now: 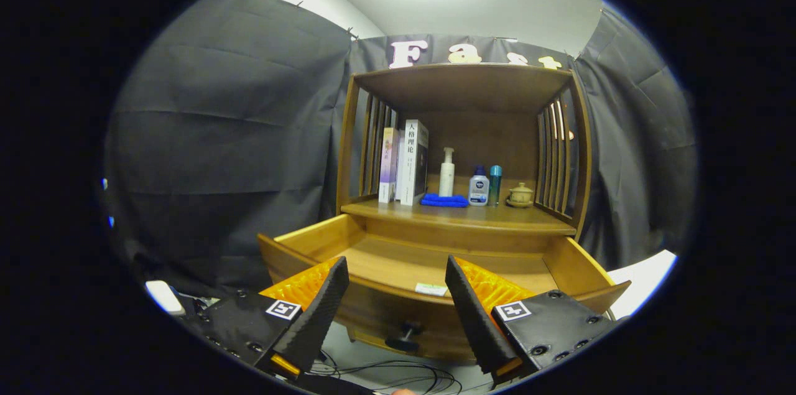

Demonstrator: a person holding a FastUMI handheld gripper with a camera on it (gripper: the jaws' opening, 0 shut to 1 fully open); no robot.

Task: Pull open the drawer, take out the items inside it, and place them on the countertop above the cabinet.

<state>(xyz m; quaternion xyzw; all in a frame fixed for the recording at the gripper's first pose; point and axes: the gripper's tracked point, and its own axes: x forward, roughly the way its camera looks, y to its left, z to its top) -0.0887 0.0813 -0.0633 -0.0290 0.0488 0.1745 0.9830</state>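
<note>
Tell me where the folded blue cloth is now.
The folded blue cloth lies on the wooden countertop above the open drawer, between the upright white book and the small white bottle, beyond the open hand-held gripper.

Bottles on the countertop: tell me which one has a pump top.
The tall white pump bottle, standing behind the blue cloth. The squat white bottle and the slim teal bottle beside it have plain caps.
</note>
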